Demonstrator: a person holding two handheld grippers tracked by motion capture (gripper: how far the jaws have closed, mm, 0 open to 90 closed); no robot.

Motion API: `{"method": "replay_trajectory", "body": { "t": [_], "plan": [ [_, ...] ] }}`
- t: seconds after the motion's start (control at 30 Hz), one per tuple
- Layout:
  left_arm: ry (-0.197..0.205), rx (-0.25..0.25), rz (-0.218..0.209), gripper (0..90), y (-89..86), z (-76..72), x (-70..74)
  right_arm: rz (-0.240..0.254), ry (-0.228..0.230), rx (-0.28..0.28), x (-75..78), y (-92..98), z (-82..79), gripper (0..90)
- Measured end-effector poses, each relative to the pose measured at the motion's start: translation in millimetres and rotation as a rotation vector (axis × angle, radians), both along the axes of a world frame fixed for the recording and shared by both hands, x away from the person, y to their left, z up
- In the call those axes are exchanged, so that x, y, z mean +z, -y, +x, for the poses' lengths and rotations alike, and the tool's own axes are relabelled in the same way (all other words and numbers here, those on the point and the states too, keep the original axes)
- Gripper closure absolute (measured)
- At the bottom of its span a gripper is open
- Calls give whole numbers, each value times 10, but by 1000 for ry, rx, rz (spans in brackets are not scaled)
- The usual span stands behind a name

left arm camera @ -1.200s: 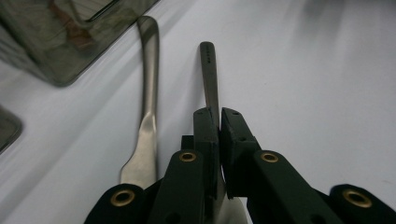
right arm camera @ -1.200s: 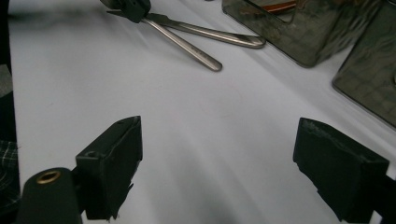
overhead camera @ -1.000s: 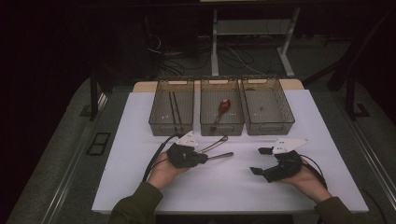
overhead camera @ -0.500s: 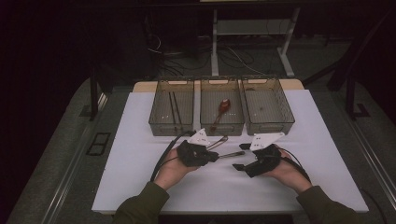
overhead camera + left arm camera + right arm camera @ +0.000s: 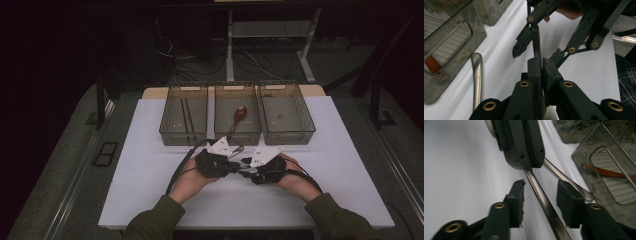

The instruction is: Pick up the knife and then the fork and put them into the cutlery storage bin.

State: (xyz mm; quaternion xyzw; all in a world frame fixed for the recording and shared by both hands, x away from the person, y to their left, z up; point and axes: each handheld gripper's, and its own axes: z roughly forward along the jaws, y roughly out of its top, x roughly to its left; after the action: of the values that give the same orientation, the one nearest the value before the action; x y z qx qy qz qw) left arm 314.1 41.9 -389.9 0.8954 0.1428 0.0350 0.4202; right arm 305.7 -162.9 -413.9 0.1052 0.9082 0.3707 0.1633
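A white counter carries three clear bins along its far edge: the left bin holds thin rods, the middle bin a red-handled utensil, the right bin looks empty. Just in front of the middle bin, a person's hands bring two grippers together over a metal utensil, which hangs above the counter.

The step in hand looks like a handover. The left gripper is clamped tight on one slim metal bar. The right gripper has just been closing, its jaws half drawn in on either side of the bar, pads not yet pressing. The next move likely calls for the right gripper to finish closing before the left lets go.

The high view places the meeting near the counter's middle but hides the jaws. The right gripper view reveals the gap beside the bar, and a second metal arm alongside, suggesting tongs. The left gripper view shows its firm pinch.
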Motion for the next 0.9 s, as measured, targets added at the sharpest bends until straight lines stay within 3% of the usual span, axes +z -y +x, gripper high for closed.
{"method": "replay_trajectory", "body": {
  "t": [0.1,0.13,0.27,0.4,0.6,0.8,0.9],
  "plan": [
    [1,-3,-4,848,3,-4,4,-20,49,25,0,-15,14,696],
    [3,-5,-2,848,1,0,5,-22,39,20,4,-23,0,705],
    [-10,-16,-10,846,-4,8,-1,-66,101,61,8,-22,9,733],
    [-21,-27,-19,844,-12,21,-9,-79,104,70,-3,-47,-37,763],
    [-45,-31,-66,828,-41,32,-1,-98,127,98,-3,-64,-63,803],
    [-13,10,-121,643,-131,69,44,-96,138,148,18,-98,-117,859],
    [-2,32,-160,510,-184,81,71,-99,126,141,23,-121,-143,861]
  ]
}}
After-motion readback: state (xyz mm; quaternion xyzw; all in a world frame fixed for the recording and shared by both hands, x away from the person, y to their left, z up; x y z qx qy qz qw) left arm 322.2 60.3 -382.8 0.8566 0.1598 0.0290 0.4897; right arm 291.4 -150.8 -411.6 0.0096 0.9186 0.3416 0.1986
